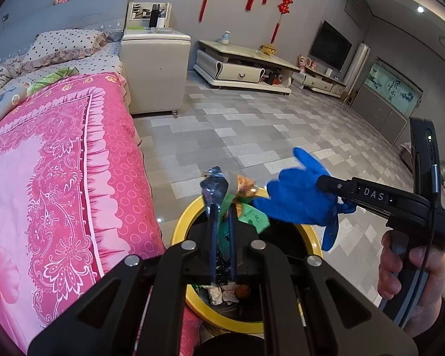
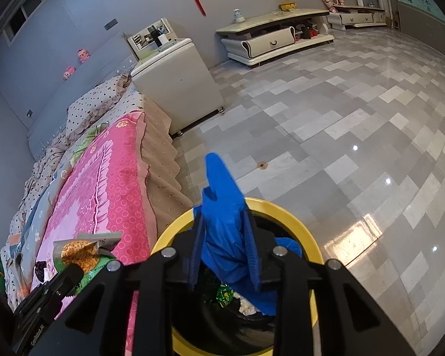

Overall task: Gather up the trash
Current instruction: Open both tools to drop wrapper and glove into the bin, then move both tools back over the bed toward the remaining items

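A round bin with a yellow rim (image 1: 181,225) and black inside stands on the floor beside the bed; it also shows in the right wrist view (image 2: 284,210). Trash lies at its bottom (image 1: 222,293). My left gripper (image 1: 221,207) is shut on a bundle of snack wrappers (image 1: 240,190), green, orange and clear, held above the bin. My right gripper (image 2: 225,225) is shut on a blue rubber glove (image 2: 219,195), also above the bin; the glove shows in the left wrist view (image 1: 299,195) too.
A bed with a pink patterned cover (image 1: 59,178) is left of the bin. A cream cabinet (image 1: 154,68) stands at the bed's far end. A low TV stand (image 1: 243,65) lines the far wall. Tiled floor (image 1: 252,130) spreads to the right.
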Demonstrator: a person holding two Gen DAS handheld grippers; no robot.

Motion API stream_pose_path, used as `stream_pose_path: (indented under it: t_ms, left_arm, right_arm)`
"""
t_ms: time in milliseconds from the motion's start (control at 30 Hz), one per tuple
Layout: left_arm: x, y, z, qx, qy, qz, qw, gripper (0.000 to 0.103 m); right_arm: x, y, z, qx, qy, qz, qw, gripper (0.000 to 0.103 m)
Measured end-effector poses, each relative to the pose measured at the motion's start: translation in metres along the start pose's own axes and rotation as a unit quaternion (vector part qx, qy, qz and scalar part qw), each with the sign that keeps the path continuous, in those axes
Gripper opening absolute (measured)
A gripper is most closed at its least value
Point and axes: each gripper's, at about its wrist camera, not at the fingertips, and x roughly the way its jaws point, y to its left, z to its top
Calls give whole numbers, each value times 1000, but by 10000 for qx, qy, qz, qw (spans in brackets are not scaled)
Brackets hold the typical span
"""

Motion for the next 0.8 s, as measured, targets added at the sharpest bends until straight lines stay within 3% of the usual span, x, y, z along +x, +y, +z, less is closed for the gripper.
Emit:
stream_pose_path:
  t_ms: [33, 100, 267, 467, 533, 800]
  left_arm:
    - [-2, 1, 0, 0, -28, 9, 10000, 28]
    - [-7, 1, -2, 12, -127, 30, 9999, 44]
    - [-15, 5, -2, -27, -160, 43, 9999, 47]
    - [-35, 25, 0, -157, -356, 215, 9990, 61]
    - [-45, 37, 2, -187, -453, 344, 9982, 66]
    - [-92, 113, 6, -522, -748, 884, 9919, 69]
  right_arm:
    - [-1, -1, 0, 33, -5, -8, 10000, 32]
    - [-5, -1, 0, 57, -54, -40, 10000, 38]
    - [-13, 0, 0, 103, -135, -81, 9998, 41]
    - [-20, 15, -2, 21, -174, 19, 9998, 47]
    - [-20, 24, -3, -28, -170, 127, 9998, 50]
    - [-21, 87, -11, -647, -133, 539, 9964, 58]
